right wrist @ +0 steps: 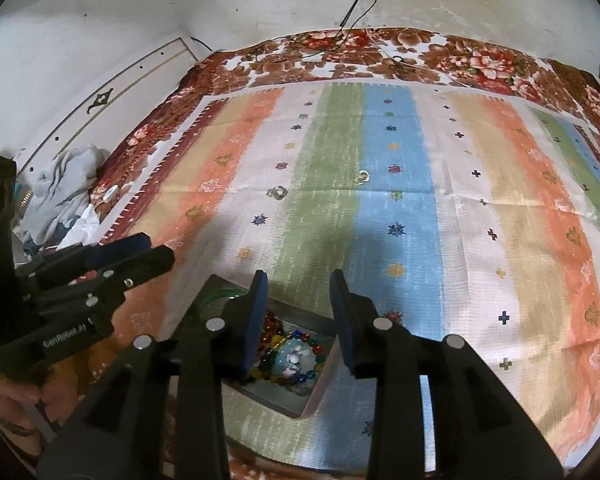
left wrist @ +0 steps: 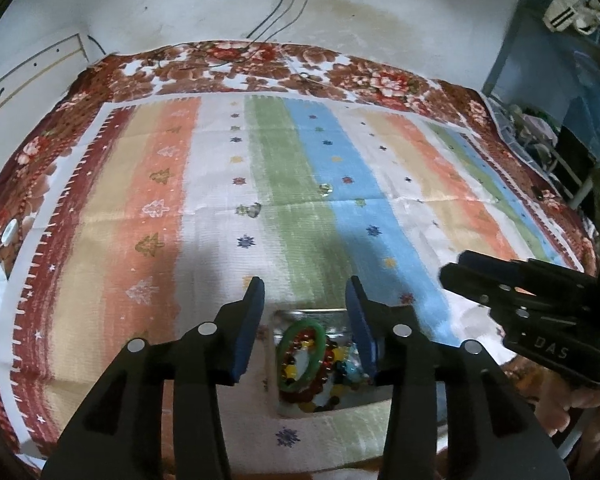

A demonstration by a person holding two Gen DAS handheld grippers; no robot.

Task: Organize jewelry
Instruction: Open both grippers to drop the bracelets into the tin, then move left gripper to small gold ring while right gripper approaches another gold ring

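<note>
A shallow metal box (left wrist: 288,408) (right wrist: 320,322) lies on the striped cloth near the front edge. It holds a green bangle (left wrist: 300,356) and several bead bracelets (right wrist: 296,356). My left gripper (left wrist: 306,292) is open and empty, hovering just above the box. My right gripper (right wrist: 298,284) is open and empty, also above the box; it shows at the right of the left wrist view (left wrist: 520,300). Two small rings lie farther out on the cloth: one (left wrist: 249,210) (right wrist: 278,193) on the white stripe, one (left wrist: 325,189) (right wrist: 363,176) at the green-blue border.
The striped cloth (left wrist: 340,200) covers a floral blanket (left wrist: 260,64) on a bed against a white wall. Cables (left wrist: 284,12) hang from a wall socket onto the bed. Crumpled grey cloth (right wrist: 64,184) lies at the left. A shelf (left wrist: 548,112) stands at the right.
</note>
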